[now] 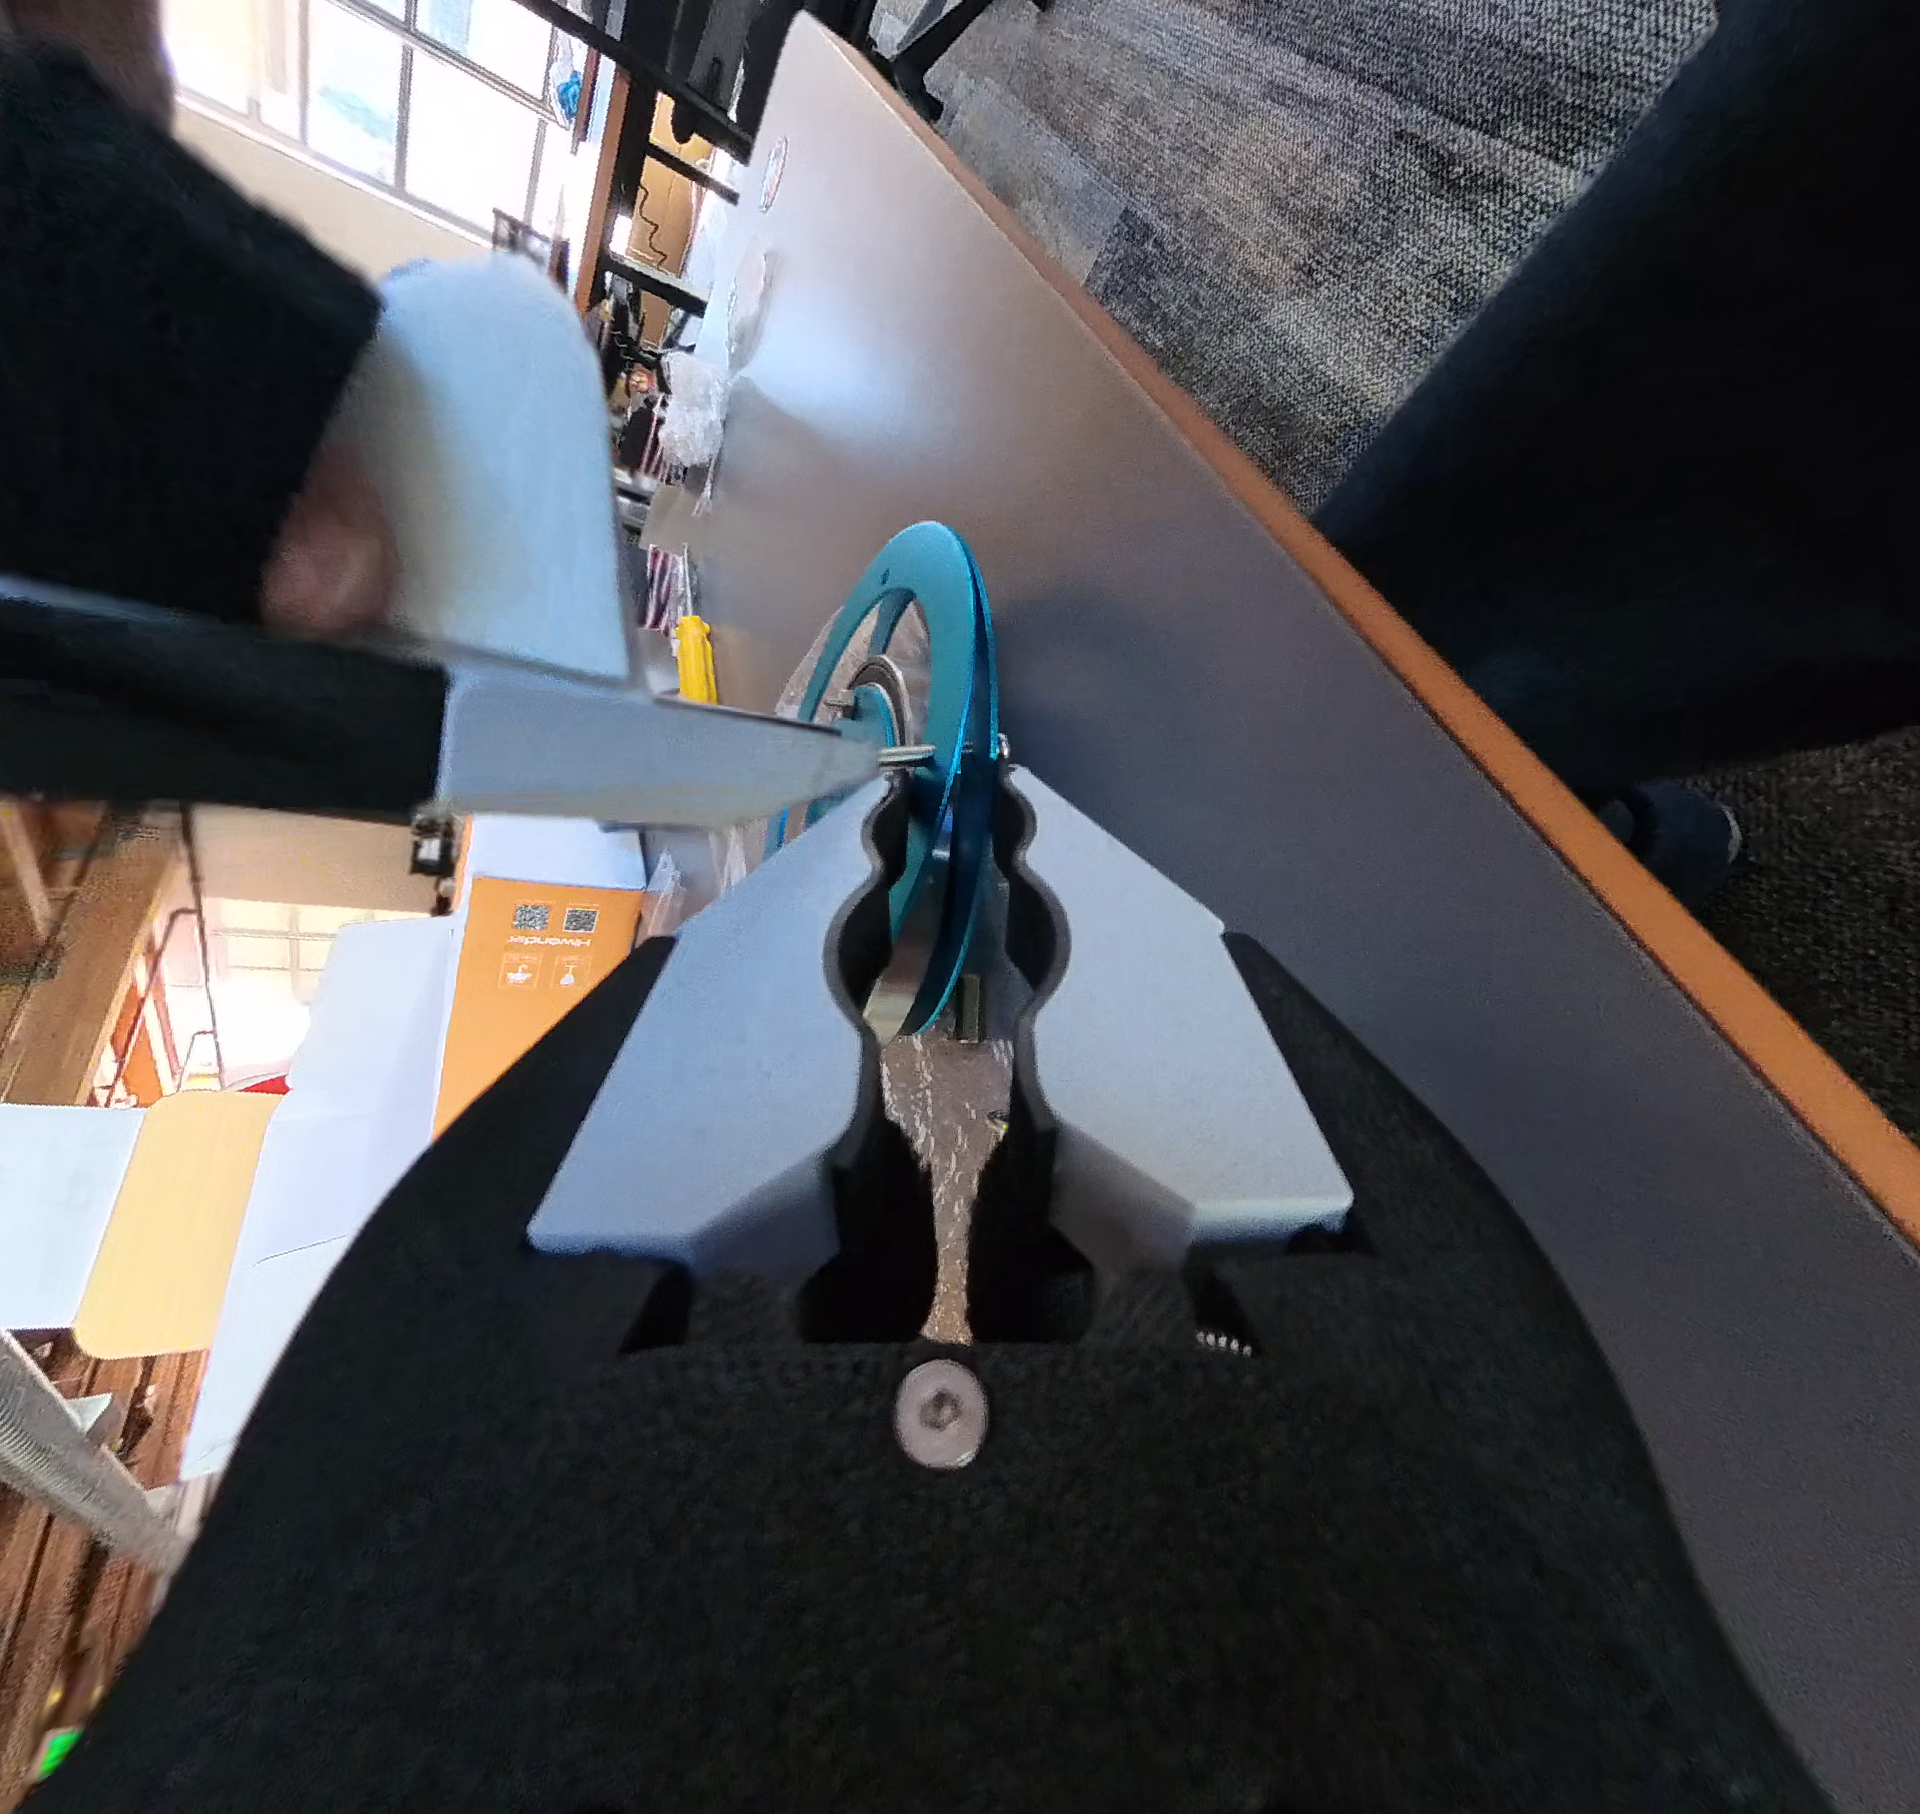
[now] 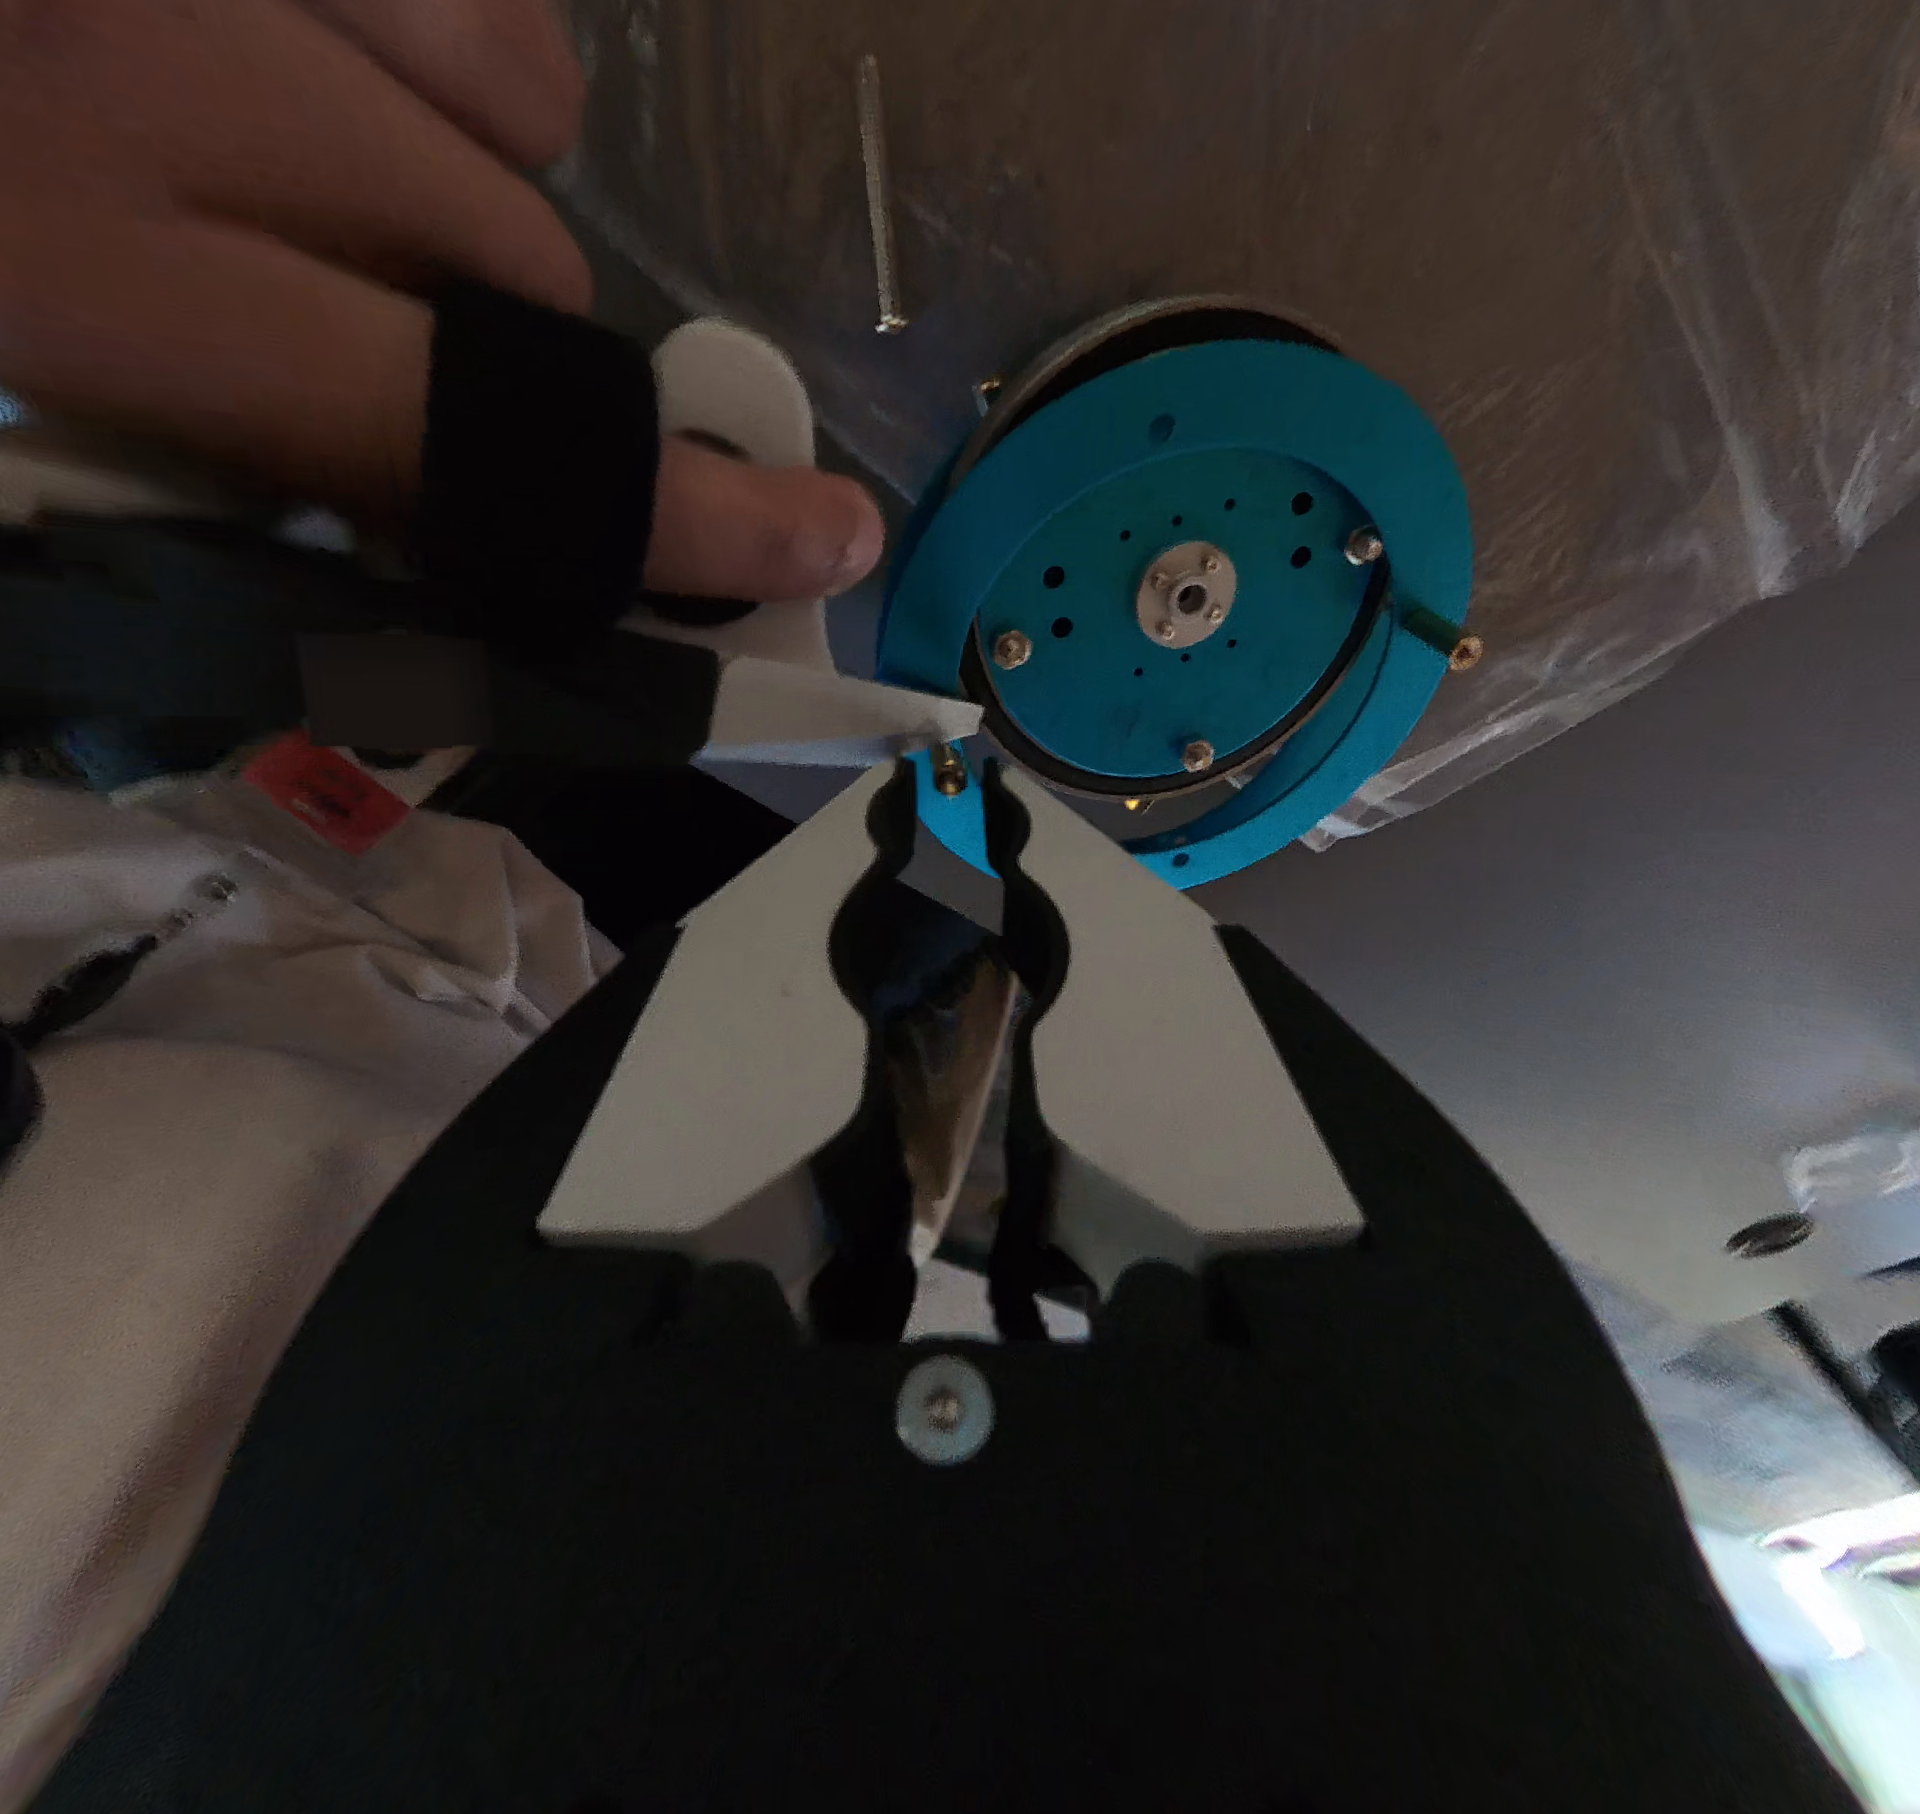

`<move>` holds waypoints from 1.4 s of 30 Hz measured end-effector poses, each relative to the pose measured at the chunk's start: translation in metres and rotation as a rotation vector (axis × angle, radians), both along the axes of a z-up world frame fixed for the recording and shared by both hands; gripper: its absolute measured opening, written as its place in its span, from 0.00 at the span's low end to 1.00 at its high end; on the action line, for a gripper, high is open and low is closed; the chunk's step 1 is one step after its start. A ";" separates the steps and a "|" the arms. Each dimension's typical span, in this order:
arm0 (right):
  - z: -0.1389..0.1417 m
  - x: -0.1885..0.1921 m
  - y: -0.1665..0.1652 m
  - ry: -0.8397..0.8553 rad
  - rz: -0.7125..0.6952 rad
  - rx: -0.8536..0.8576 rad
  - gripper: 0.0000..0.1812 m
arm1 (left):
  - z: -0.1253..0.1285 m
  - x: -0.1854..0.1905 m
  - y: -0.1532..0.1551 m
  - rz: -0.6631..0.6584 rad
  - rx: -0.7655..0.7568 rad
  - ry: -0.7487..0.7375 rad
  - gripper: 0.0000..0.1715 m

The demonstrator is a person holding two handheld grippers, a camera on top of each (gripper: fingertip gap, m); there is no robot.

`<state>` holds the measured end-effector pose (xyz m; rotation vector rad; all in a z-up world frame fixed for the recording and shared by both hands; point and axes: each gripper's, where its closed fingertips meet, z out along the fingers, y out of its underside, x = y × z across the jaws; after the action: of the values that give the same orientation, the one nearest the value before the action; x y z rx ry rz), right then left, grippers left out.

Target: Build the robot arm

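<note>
Far left, beyond the bench point(image 1: 1195, 621): orange box point(image 1: 540, 943) and a yellow tool handle point(image 1: 694, 658), both well apart from the work.

Left gripper point(image 1: 940, 808): fingers clamped on the blue disc assembly point(image 1: 940, 621), one finger against each flat face. The disc sits edge-on to this gripper and runs deep between the fingers; its rim rises past the tips. It is held up off the bench, nearer the orange-trimmed edge than the far side. A hand point(image 2: 260, 206) works this gripper, one finger through a black strap.

Right gripper point(image 2: 940, 777): comes in at roughly a right angle to the left one, facing the disc's flat side. Its tips meet the lower left rim, right where the left gripper's tip bears. A small brass standoff point(image 2: 948, 765) stands out of the rim between these tips. Fingers close together about it; cannot tell whether they pinch it or only bracket it.

Standoff's long axis: square to the disc face, pointing toward the right gripper, which is the nearer one.

Behind, to the right: clear plastic sheet point(image 2: 1455, 154) with one long screw point(image 2: 881, 195) lying on it, apart from the disc.
</note>
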<state>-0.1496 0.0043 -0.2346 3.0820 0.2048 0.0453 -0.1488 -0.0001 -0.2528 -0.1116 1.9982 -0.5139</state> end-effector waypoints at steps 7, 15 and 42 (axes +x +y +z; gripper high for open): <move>0.024 0.004 -0.003 0.166 0.438 0.120 0.19 | 0.001 -0.001 0.001 -0.009 -0.026 0.012 0.09; 0.040 -0.011 -0.030 0.516 1.209 0.167 0.19 | 0.001 -0.002 0.000 -0.022 -0.026 0.005 0.09; 0.003 -0.006 0.005 0.592 1.921 -0.004 0.03 | 0.001 -0.003 0.003 -0.054 -0.090 0.030 0.09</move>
<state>-0.1556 0.0089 -0.2312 1.5350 2.6816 -0.6932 -0.1523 0.0033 -0.2515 -0.1218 2.0120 -0.6410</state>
